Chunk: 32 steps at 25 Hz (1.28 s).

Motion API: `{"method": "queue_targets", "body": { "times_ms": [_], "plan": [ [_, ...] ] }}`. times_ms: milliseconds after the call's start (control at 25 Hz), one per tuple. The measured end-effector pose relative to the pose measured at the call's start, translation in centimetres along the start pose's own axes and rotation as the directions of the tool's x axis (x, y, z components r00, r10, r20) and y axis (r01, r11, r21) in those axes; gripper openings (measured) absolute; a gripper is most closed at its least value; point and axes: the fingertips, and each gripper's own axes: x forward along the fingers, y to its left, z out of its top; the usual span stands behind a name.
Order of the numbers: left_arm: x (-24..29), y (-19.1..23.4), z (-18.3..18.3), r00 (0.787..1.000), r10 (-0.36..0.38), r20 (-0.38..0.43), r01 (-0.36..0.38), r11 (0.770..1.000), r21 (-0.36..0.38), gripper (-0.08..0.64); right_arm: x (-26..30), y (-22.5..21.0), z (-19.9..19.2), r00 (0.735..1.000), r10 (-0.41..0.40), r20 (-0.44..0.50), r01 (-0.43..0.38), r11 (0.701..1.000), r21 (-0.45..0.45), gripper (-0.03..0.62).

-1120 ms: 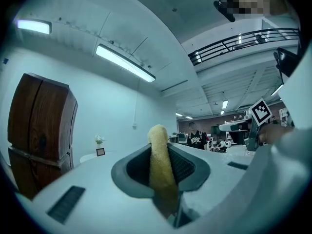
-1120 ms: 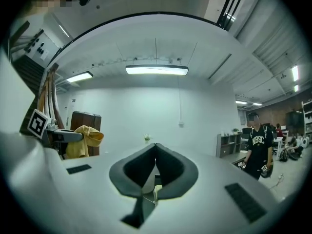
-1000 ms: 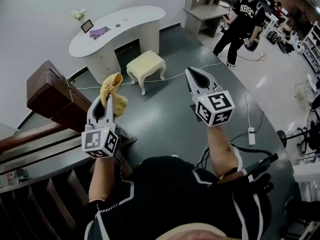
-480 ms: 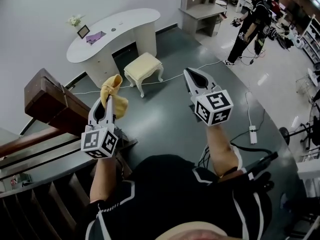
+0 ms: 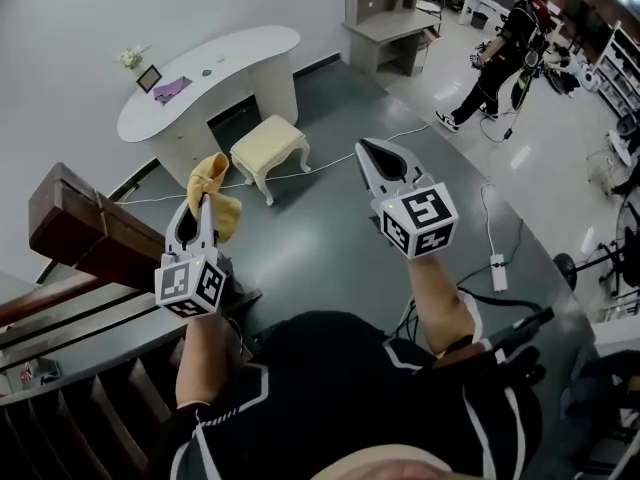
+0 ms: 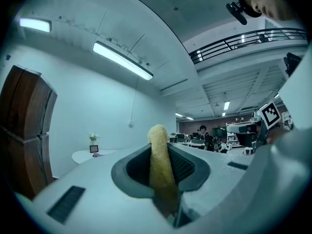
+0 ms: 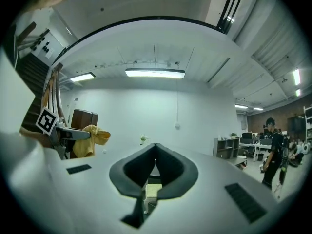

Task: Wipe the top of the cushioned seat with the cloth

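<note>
The cushioned seat (image 5: 268,142) is a cream stool with white legs, standing on the grey floor far ahead, in front of a white curved desk (image 5: 205,68). My left gripper (image 5: 203,202) is raised in the air, shut on a yellow cloth (image 5: 213,186) that bunches above its tips. In the left gripper view the cloth (image 6: 161,169) is pinched between the closed jaws. My right gripper (image 5: 364,149) is held up beside it, shut with nothing in it. Under the right gripper (image 7: 156,146) a bit of the seat (image 7: 153,190) shows. Both grippers are well short of the seat.
A dark wooden post (image 5: 85,223) and stair railing (image 5: 90,313) are at the left. A white cable (image 5: 330,152) crosses the floor by the stool, and a power strip (image 5: 497,266) lies at the right. A person (image 5: 497,53) walks at the far right near shelves (image 5: 385,13).
The seat and desk have slid left and slightly down in the head view. Both grippers keep their pose, the cloth still held. The person in the background has walked on.
</note>
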Motion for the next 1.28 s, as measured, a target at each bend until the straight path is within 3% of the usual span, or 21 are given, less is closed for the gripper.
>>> {"method": "queue_targets", "body": {
  "times_ms": [240, 440, 960, 1280],
  "plan": [
    [2.9, -2.0, -0.9, 0.999, -0.008, -0.033, 0.009, 0.999, 0.035, 0.071, 0.6, -3.6, -3.0, 0.999, -0.001, -0.033, 0.003, 0.997, 0.078, 0.005],
    [7.9, -0.5, -1.8, 0.999, -0.021, -0.037, 0.023, 0.999, 0.035, 0.071, 4.3, -5.8, -4.4, 0.998, -0.01, -0.062, 0.014, 0.998, 0.066, 0.005],
    [23.4, 8.7, -2.0, 0.998, -0.059, 0.001, 0.059, 0.998, -0.003, 0.071, 21.1, -10.1, -4.1, 0.995, -0.05, -0.082, 0.054, 0.998, 0.044, 0.005],
    [30.7, 15.9, -2.9, 0.999, -0.042, 0.003, 0.042, 0.998, -0.042, 0.071, 30.8, -10.8, -3.3, 0.997, -0.052, -0.05, 0.055, 0.997, 0.054, 0.005]
  ]
}}
